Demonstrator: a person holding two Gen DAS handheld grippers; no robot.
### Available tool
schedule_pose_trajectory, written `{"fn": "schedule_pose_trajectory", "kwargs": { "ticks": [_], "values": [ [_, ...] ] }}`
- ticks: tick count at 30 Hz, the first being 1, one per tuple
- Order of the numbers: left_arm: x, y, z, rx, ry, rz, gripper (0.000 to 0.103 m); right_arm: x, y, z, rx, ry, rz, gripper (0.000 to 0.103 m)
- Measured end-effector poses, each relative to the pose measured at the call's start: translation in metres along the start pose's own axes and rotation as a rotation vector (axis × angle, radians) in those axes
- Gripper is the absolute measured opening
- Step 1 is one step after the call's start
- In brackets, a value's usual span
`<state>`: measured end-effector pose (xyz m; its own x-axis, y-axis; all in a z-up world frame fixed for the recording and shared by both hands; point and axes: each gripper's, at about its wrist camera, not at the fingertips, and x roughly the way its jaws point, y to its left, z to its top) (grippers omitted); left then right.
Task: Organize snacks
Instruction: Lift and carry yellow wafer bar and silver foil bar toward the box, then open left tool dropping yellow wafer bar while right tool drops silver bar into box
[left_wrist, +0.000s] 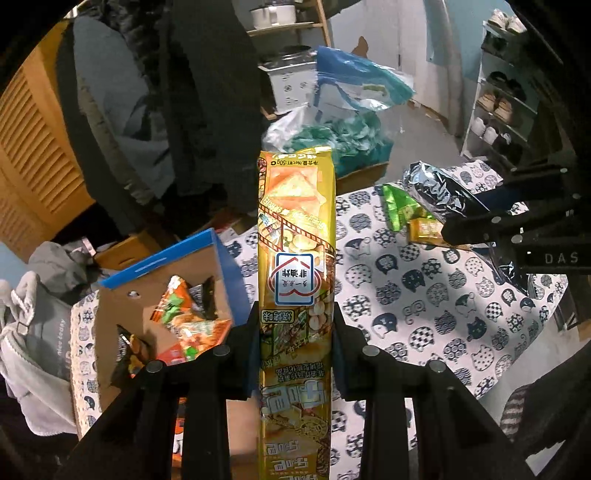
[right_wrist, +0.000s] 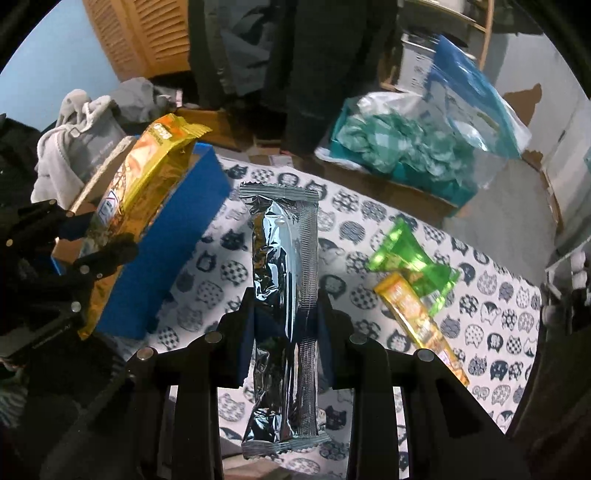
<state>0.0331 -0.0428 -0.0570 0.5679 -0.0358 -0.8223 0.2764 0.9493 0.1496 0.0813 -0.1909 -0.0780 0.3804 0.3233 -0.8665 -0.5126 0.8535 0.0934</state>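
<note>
My left gripper is shut on a long yellow snack pack and holds it upright above the cat-print table, just right of the open blue-edged cardboard box. The box holds several orange snack packs. My right gripper is shut on a silver foil snack pack above the table. In the right wrist view the yellow pack hangs over the blue box, held by the left gripper. A green pack and a small orange bar lie on the cloth.
A cardboard box with teal cloth in a plastic bag stands beyond the table. A shoe rack is at the far right. Grey clothing lies left of the snack box. Dark coats hang behind.
</note>
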Motion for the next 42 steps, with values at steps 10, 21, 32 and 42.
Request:
{"fn": "schedule_pose_trajectory", "kwargs": {
  "ticks": [10,21,32,42],
  "values": [
    [-0.002,0.051,-0.02,-0.077,-0.008,0.032,0.032,0.018,0.055,0.035,-0.062,0.01,0.048,0.028],
    [0.009,0.112,-0.048,-0.12,0.018,0.079,0.032,0.055,0.113,0.064,-0.116,0.056,0.086,0.028],
    [0.015,0.165,-0.069,-0.197,0.044,0.154,0.032,0.093,0.174,0.087,-0.17,0.114,0.137,0.028],
    [0.032,0.189,-0.085,-0.259,0.101,0.136,0.033,0.121,0.196,0.085,-0.153,0.17,0.202,0.032]
  ]
}}
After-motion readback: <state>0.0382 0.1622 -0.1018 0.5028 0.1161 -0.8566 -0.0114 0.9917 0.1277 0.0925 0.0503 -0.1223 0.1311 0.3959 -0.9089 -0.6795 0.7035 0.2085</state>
